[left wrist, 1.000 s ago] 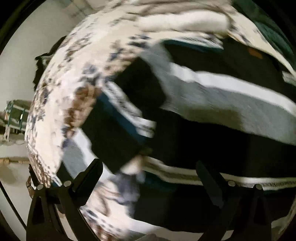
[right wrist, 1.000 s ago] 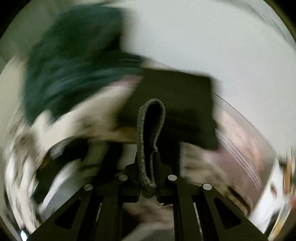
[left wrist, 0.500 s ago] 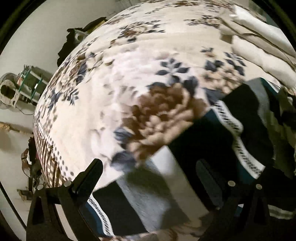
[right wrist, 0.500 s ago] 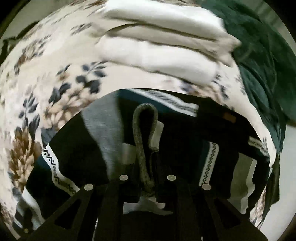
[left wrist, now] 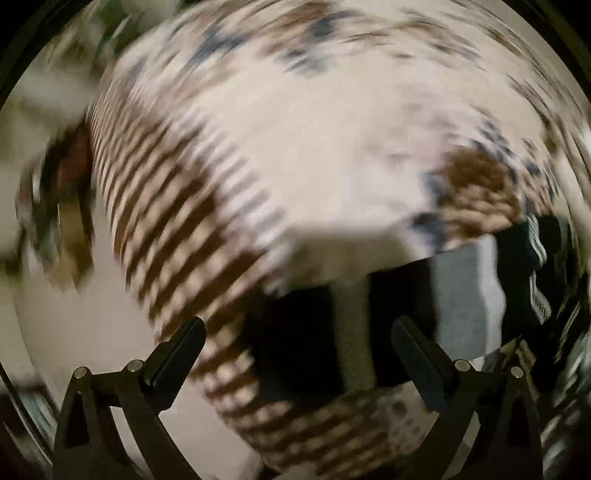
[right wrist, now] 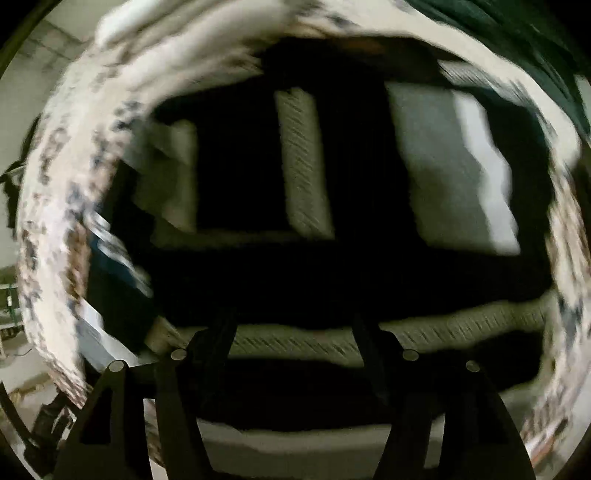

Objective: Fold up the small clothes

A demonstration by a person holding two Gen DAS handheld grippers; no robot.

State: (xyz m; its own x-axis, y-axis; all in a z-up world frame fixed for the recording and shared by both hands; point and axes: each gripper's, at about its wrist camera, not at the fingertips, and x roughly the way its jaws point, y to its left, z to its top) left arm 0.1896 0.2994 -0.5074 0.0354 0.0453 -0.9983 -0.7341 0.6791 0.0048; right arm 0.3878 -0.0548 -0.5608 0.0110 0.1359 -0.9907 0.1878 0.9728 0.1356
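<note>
A black garment with grey, white and patterned bands (right wrist: 325, 206) lies folded on a floral bedspread (right wrist: 66, 192) and fills the right wrist view. My right gripper (right wrist: 291, 332) is open and empty just above its near grey band (right wrist: 461, 325). In the left wrist view the same garment (left wrist: 461, 291) lies at the lower right. My left gripper (left wrist: 299, 336) is open wide and empty, over the garment's left end near the bedspread's striped border (left wrist: 177, 236). Both views are motion-blurred.
The bedspread's edge and pale floor (left wrist: 74, 314) show at the left of the left wrist view. A dark green cloth (right wrist: 517, 33) lies at the top right and a pale folded cloth (right wrist: 155, 44) at the top left of the right wrist view.
My right gripper has opened and let go of the garment's grey band; the garment now lies flat. My left gripper has swung left toward the bedspread's striped edge, still open.
</note>
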